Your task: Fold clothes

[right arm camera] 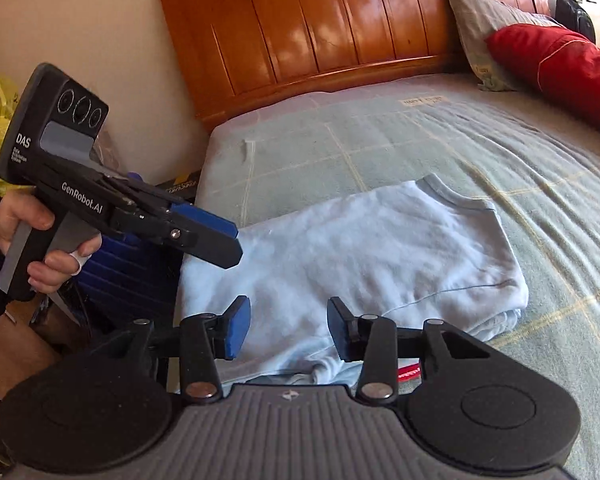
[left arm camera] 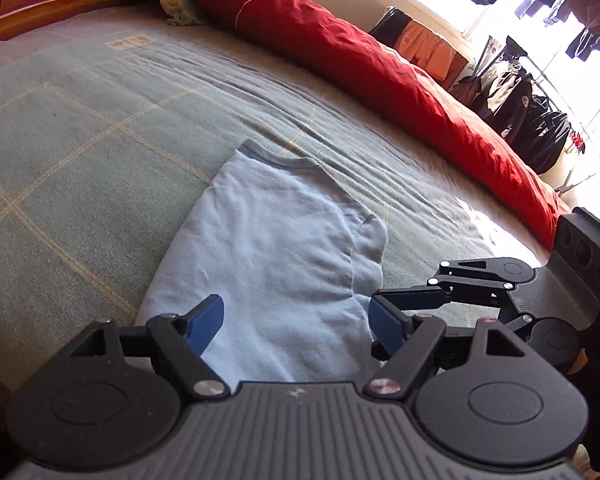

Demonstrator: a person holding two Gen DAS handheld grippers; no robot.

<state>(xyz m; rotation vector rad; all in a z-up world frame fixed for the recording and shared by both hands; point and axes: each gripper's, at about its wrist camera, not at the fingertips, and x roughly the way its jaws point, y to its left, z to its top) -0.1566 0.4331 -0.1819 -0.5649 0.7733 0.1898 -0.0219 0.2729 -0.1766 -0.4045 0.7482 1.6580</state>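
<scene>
Shirt (right arm camera: 356, 264), pale blue and folded, lay mid-frame on the bed (right arm camera: 440, 152). Left gripper (left arm camera: 296, 320) and right gripper (right arm camera: 288, 328) hovered at its near edge, fingers apart and gripping nothing.

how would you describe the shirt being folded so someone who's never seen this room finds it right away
Start at the bed with the orange wooden headboard and green checked blanket. On the blanket, near the foot edge, lies a folded pale blue shirt. It is the only light blue garment there; the long red quilt and grey pillow lie at the far side.
</scene>
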